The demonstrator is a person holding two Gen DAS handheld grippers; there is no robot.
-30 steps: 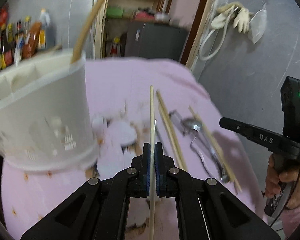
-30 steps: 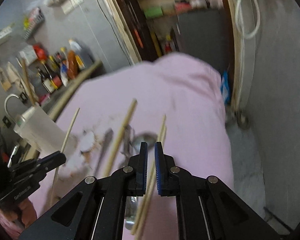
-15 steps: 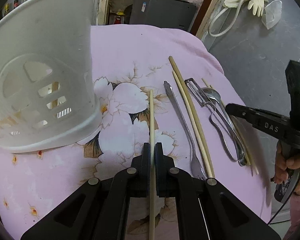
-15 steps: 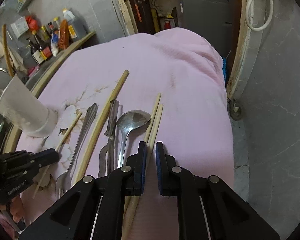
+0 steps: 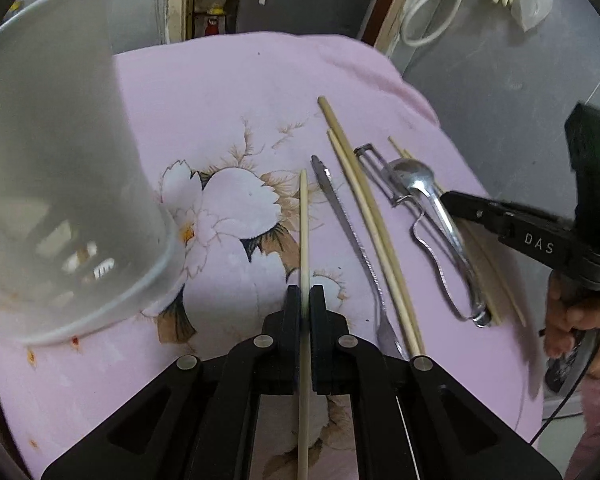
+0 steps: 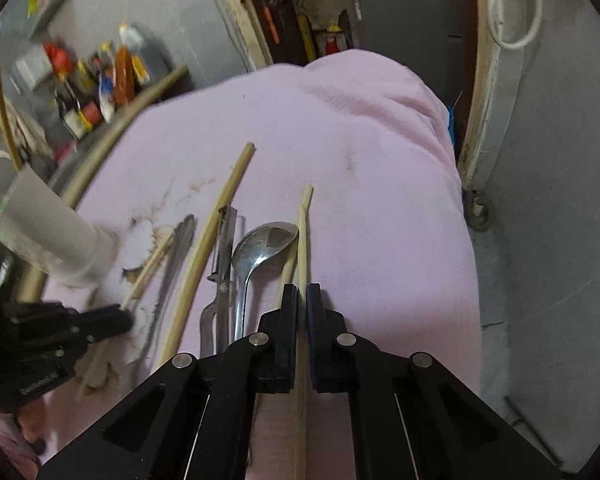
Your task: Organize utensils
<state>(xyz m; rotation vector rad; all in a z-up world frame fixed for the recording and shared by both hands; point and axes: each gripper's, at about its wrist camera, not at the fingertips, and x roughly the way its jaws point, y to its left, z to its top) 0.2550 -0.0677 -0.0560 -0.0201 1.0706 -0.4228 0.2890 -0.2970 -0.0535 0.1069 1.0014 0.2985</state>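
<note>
1. White plastic holder [image 5: 64, 184] stands at the left on the pink flowered cloth [image 5: 236, 92] over the surface.
2. Beside it, the left gripper [image 5: 305, 300] has its fingers closed tight on a pale chopstick [image 5: 304, 220].
3. Next lie a fork [image 5: 348, 232], two long chopsticks [image 5: 364, 208], a peeler [image 5: 420, 236] and a spoon [image 5: 416, 176].
4. Rightmost, the right gripper [image 6: 301, 300] has its fingers pinched on another chopstick [image 6: 303, 232].

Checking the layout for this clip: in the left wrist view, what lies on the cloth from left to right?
White holder → chopstick in the left gripper → fork → chopstick pair → peeler → spoon → right gripper.
</note>
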